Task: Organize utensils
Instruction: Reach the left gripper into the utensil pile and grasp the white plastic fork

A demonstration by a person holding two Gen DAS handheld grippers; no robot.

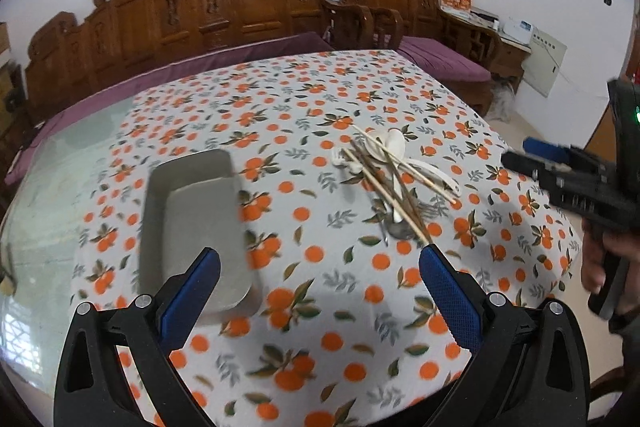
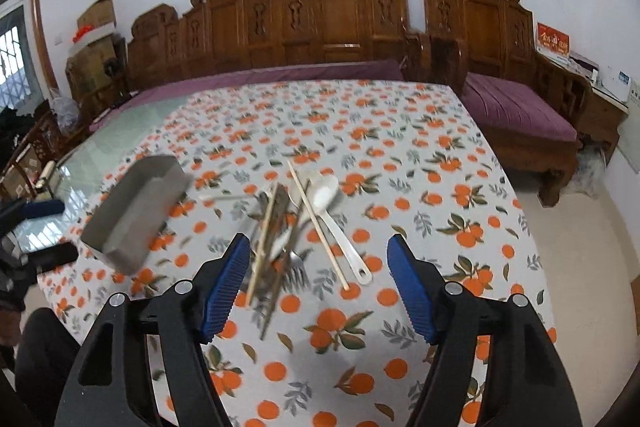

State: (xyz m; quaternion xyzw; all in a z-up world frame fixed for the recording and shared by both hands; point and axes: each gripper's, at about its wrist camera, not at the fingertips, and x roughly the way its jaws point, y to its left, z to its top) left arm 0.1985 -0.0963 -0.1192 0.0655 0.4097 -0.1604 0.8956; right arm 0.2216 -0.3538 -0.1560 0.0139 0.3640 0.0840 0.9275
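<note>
Both tongs stand wide and hold nothing. From the left wrist view, the left gripper (image 1: 320, 267) hangs above the orange-and-leaf printed tablecloth (image 1: 304, 327), its blue-padded fingers (image 1: 192, 291) spread, one just over the near end of the empty grey rectangular metal tray (image 1: 192, 227). That position suggests it is there to steady or reach the tray, the likely home for the utensils. Right of the tray, apart from it, lies the tangled heap of wooden chopsticks, white plastic spoons and metal forks (image 1: 388, 179). Further right, the right gripper (image 1: 532, 159) comes in from the side in a person's hand, aimed toward the heap.

From the right wrist view, the right gripper (image 2: 316, 259) frames the near end of the heap (image 2: 304, 227) between its parted fingers, probably lining up a first pick; nothing is gripped yet. At least 2 white spoons (image 2: 326, 193) lie crossed by a pale chopstick (image 2: 318, 227). The tray (image 2: 132, 211) sits left of the heap, blurred. Beyond the heap, the cloth ends at a carved brown wooden bench with purple cushions (image 2: 340, 27) against a white wall.
</note>
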